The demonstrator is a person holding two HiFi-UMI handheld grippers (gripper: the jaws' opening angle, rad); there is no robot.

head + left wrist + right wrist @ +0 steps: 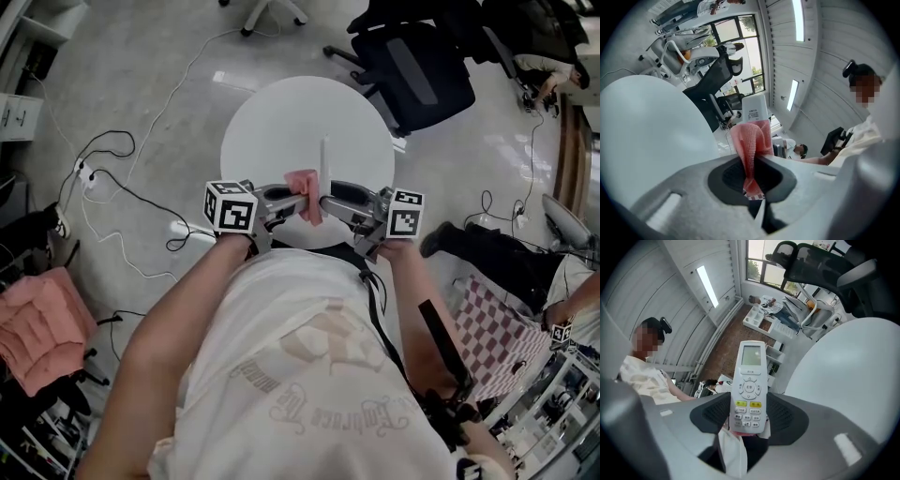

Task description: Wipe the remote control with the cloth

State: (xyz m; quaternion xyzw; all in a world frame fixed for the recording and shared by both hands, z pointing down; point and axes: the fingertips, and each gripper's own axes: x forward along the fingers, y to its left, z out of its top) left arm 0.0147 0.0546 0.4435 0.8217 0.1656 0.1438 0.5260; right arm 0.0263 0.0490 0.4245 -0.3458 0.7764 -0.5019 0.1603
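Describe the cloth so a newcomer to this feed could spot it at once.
Start at the round white table; the two grippers meet above its near edge. The cloth is the small pink waffle-textured rag pinched in the left gripper, lying against the back of the white remote control held upright by the right gripper. It is the only soft, pink thing between the grey jaws.

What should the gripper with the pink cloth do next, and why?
Probably slide the pink cloth up along the remote control's back. The left gripper is shut on the cloth, the right gripper is shut on the remote's lower end, and the cloth seems to rest against its lower back, so rubbing upward would cover the rest.
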